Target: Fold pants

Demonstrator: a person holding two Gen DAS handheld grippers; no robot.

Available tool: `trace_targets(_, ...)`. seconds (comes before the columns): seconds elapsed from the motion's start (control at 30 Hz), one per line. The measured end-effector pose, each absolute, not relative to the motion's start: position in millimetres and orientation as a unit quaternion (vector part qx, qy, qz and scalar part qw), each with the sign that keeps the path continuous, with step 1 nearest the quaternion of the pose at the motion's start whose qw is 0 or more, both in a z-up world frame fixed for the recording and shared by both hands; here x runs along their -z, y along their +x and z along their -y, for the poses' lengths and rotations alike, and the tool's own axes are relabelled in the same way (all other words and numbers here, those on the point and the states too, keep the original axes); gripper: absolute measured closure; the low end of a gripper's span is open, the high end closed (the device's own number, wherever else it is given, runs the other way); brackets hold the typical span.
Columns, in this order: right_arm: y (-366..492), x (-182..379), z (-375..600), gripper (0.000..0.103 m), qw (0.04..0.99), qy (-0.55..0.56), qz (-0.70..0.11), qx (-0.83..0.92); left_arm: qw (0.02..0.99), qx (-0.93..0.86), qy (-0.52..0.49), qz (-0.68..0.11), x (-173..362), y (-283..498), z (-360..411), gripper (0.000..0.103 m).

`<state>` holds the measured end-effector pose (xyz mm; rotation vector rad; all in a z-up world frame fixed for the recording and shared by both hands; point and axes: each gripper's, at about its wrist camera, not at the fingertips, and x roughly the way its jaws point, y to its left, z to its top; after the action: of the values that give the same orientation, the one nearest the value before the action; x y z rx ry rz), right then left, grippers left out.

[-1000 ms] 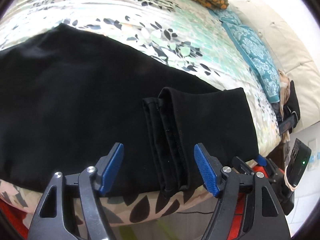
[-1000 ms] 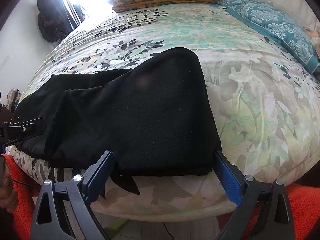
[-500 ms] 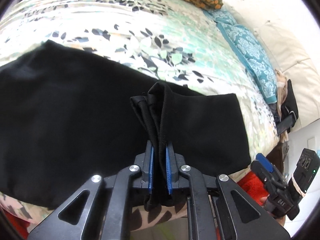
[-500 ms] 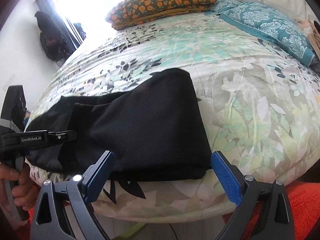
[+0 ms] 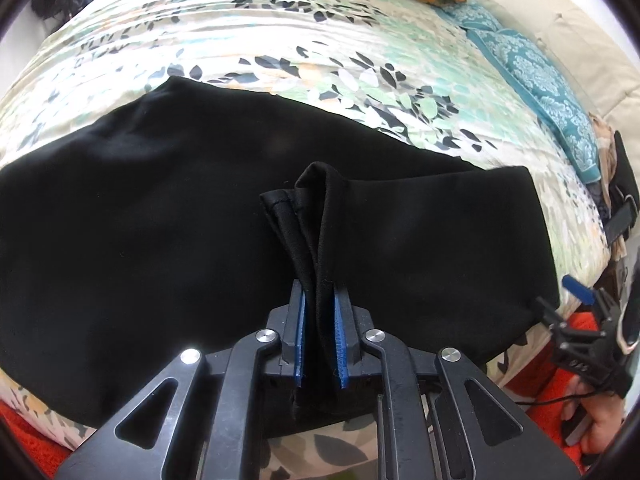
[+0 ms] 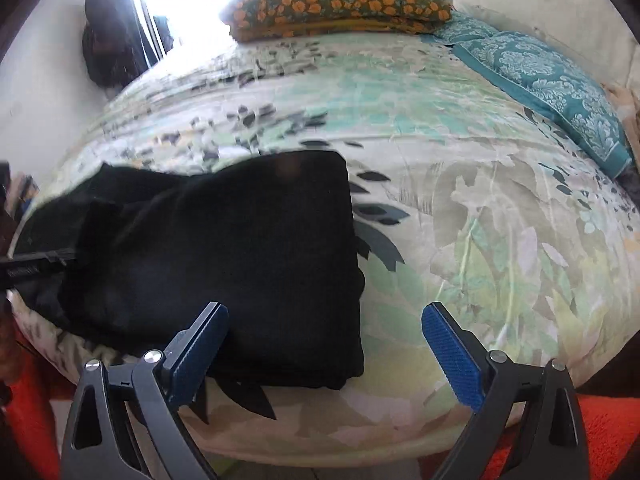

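Left gripper [image 5: 319, 334]: blue pads pinched on the bunched hem edges of the black pants [image 5: 180, 248], cloth runs up between the fingers. The jaws have just been easing open a touch after clamping; the fabric is between them and looks gripped.
Right gripper [image 6: 324, 352]: fingers wide, nothing between them, hovering at the near bed edge over the folded corner at 6 o'clock.
Pants lie flat across the near edge of the floral bedspread [image 5: 360, 60], hem end doubled back onto the legs, fold at 3 o'clock in the left view.
Progress, my read: one lengthwise fold and a first cross fold are in; the hem bundle needs carrying over for the next fold, then flattening. Layer count is hard to tell, black on black.
Far at 12: orange-flowered pillow [image 6: 340, 4]; teal pillow [image 6: 552, 80] at 2.
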<state>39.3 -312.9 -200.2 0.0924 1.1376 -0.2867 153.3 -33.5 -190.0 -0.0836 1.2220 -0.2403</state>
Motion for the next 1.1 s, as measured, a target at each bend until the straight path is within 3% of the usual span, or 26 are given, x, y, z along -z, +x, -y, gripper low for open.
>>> trace_targets(0.07, 33, 202, 324, 0.006, 0.832, 0.088, -0.531, 0.135, 0.809, 0.09, -0.048, -0.579, 186, 157, 21, 0.06)
trace_targets(0.1, 32, 199, 327, 0.006, 0.833, 0.091, -0.53, 0.133, 0.812, 0.078, -0.058, -0.576, 183, 156, 13, 0.044)
trace_targets(0.13, 30, 194, 328, 0.006, 0.836, 0.087, -0.525, 0.135, 0.817, 0.068, -0.069, -0.568, 178, 154, 6, 0.04)
trace_targets(0.27, 14, 160, 330, 0.006, 0.871, 0.106, -0.46, 0.136, 0.851, 0.065, -0.069, -0.517, 148, 141, 6, 0.04)
trace_targets(0.43, 17, 122, 312, 0.006, 0.917, 0.116, -0.375, 0.075, 0.87, 0.134, -0.008, -0.475, 136, 120, 61, 0.037)
trace_targets(0.57, 39, 151, 285, 0.01, 0.895, 0.119, -0.43, 0.005, 0.85, 0.141, 0.063, -0.504, 174, 111, 96, 0.037)
trace_targets(0.63, 45, 177, 272, 0.032, 0.869, 0.102, -0.484, -0.008, 0.836, 0.127, 0.071, -0.529, 196, 111, 96, 0.037)
trace_targets(0.67, 48, 188, 268, 0.034, 0.857, 0.092, -0.506, -0.008, 0.838, 0.126, 0.072, -0.527, 200, 109, 95, 0.037)
trace_targets(1.1, 44, 200, 263, 0.031, 0.866, 0.06, -0.497, 0.006, 0.845, 0.11, 0.099, -0.515, 201, 101, 101, 0.036)
